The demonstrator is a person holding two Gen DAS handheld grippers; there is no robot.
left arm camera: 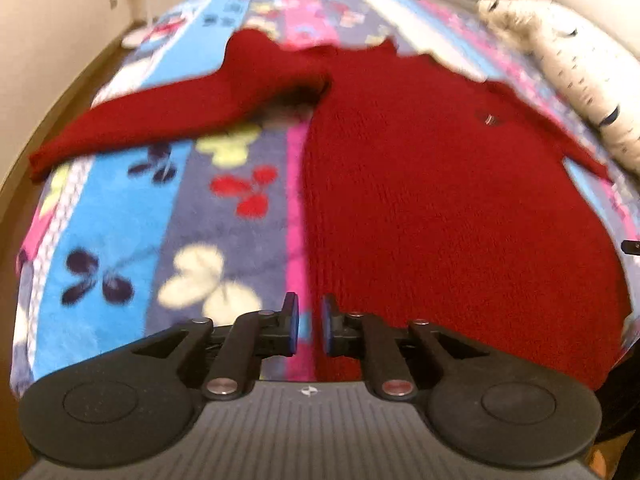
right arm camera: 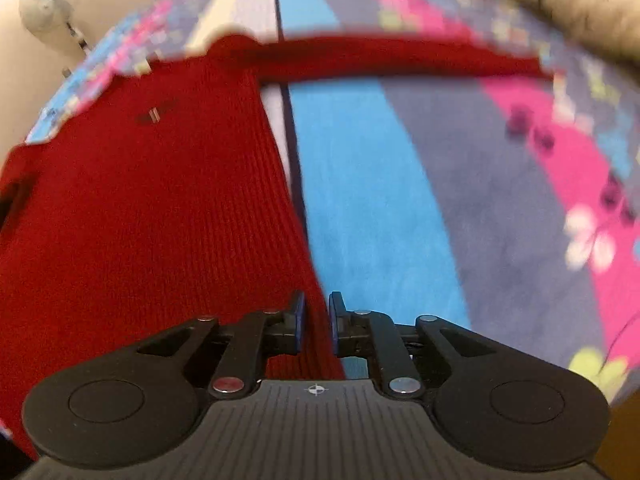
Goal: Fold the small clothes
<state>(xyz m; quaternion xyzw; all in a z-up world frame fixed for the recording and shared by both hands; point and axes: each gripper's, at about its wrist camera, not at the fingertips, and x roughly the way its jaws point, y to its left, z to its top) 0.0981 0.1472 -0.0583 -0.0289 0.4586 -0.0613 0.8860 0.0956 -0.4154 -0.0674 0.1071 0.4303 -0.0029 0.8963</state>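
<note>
A dark red knit sweater (left arm camera: 440,200) lies flat on a striped butterfly blanket (left arm camera: 120,220), its left sleeve (left arm camera: 160,116) stretched out to the left. My left gripper (left arm camera: 310,326) hovers over the sweater's lower left edge, jaws a little apart and empty. In the right wrist view the sweater (right arm camera: 140,220) fills the left half, its right sleeve (right arm camera: 400,60) stretched to the right. My right gripper (right arm camera: 317,326) is over the sweater's lower right edge, jaws a little apart with the hem edge between them, not pinched.
A cream pillow (left arm camera: 580,80) lies at the blanket's right side; it shows at the top right in the right wrist view (right arm camera: 580,8). A standing fan (right arm camera: 48,0) is beyond the bed at left. The bed's left edge drops to the floor (left arm camera: 80,80).
</note>
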